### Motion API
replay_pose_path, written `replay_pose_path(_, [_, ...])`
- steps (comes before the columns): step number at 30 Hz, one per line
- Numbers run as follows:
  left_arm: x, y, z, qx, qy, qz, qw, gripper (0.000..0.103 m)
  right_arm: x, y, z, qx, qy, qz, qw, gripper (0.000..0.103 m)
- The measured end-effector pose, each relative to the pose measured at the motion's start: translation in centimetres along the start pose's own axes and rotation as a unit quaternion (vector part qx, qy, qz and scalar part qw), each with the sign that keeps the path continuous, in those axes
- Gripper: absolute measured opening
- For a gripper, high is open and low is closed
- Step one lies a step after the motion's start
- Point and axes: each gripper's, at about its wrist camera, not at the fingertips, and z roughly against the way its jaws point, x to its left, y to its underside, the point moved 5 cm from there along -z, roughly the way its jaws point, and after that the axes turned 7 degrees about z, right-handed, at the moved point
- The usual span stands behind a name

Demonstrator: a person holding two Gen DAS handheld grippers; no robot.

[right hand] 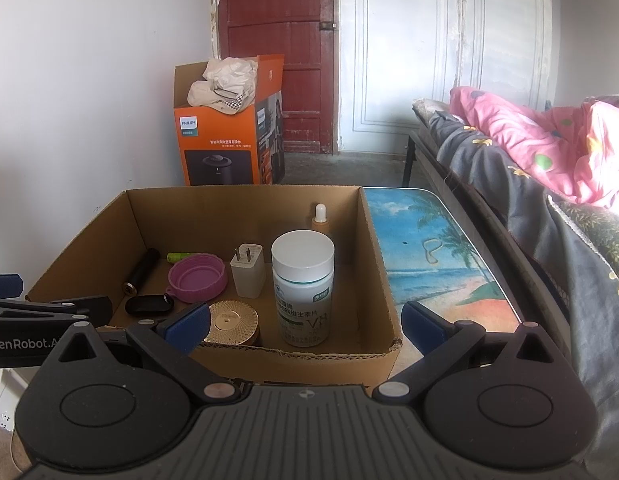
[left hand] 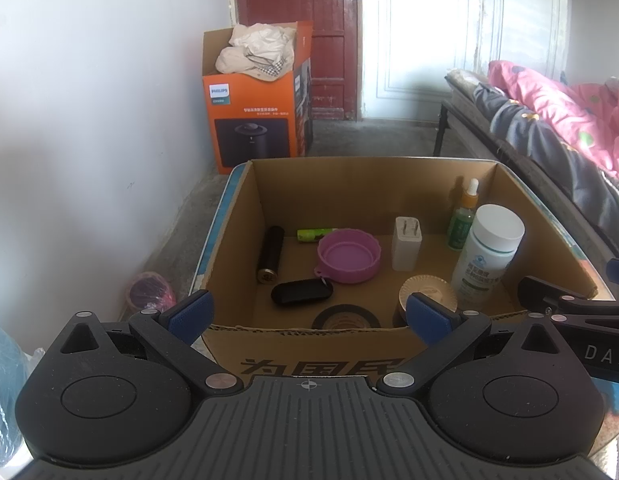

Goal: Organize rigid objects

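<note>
Your left gripper [left hand: 309, 314] hangs at the near wall of the open brown cardboard box [left hand: 333, 344], its blue-padded fingers [left hand: 191, 314] spread wide apart with nothing between them. Your right gripper [right hand: 307, 322] is at the near right corner of the same box [right hand: 333, 364], also with fingers [right hand: 423, 326] wide apart and empty.

Inside the box, closest to the near wall, a black roll of tape [left hand: 345, 318] lies flat, and to its right a round gold lid with a fine ribbed pattern [right hand: 232, 320] sits just beside a white plastic bottle with a white cap and green label [right hand: 303, 280], which stands upright near the right wall. A little farther in, a black oval case [left hand: 302, 291] lies left of the middle, touching or nearly touching a pink collapsible silicone bowl [left hand: 348, 255]. Left of the bowl lies a black cylinder with a metal end [left hand: 270, 254]. Right of the bowl a white wall charger [left hand: 407, 243] stands with its prongs up. Behind the bowl, a green battery [left hand: 314, 234] lies by the far wall, and a small green dropper bottle with a white tip [left hand: 463, 216] stands at the far right corner.

The box rests on a table with a printed beach picture [right hand: 437, 256]. Beyond the box, an orange carton filled with pale cloth [right hand: 225, 128] stands on the floor before a red wooden door [right hand: 277, 40]. Right of the box is a bed with pink bedding [right hand: 529, 136].
</note>
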Motion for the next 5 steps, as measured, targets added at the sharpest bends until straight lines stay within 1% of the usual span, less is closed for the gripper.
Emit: replay_pose_path(5, [-0.02, 0.05, -0.03, 0.001, 0.0, 0.0, 1.0, 0.102, 0.08, 0.27, -0.21, 0.003, 0.0, -0.002, 1.0, 0.103])
